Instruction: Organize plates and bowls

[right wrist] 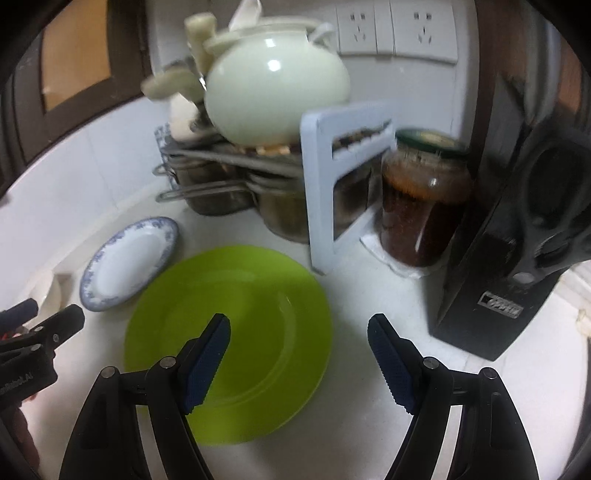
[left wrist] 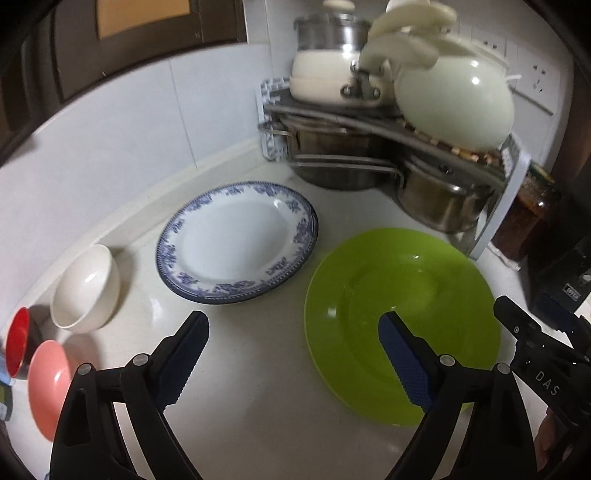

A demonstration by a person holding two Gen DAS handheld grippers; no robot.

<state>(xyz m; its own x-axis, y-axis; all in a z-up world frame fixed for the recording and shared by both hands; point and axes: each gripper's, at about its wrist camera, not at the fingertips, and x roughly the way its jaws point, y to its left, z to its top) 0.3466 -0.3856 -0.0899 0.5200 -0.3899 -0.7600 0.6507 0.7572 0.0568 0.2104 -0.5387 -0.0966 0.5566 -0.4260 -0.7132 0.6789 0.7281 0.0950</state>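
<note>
A green plate [left wrist: 402, 325] lies on the white counter, also in the right wrist view [right wrist: 229, 339]. A blue-patterned white plate [left wrist: 236, 240] lies left of it, apparently on a second like plate, and also shows in the right wrist view [right wrist: 129, 262]. A white bowl [left wrist: 86, 288], a pink bowl [left wrist: 48, 384] and a red bowl [left wrist: 16, 341] stand at the far left. My left gripper [left wrist: 291, 325] is open and empty, its right finger over the green plate's rim. My right gripper [right wrist: 299, 328] is open and empty above the green plate's right edge.
A corner rack [left wrist: 388, 125] holds steel pots [left wrist: 439, 199], a cream pot [left wrist: 325, 74] and a pale kettle [right wrist: 273, 85]. A dark jar [right wrist: 421, 214] and a black knife block [right wrist: 517, 236] stand at the right. Wall sockets [right wrist: 395, 33] are behind.
</note>
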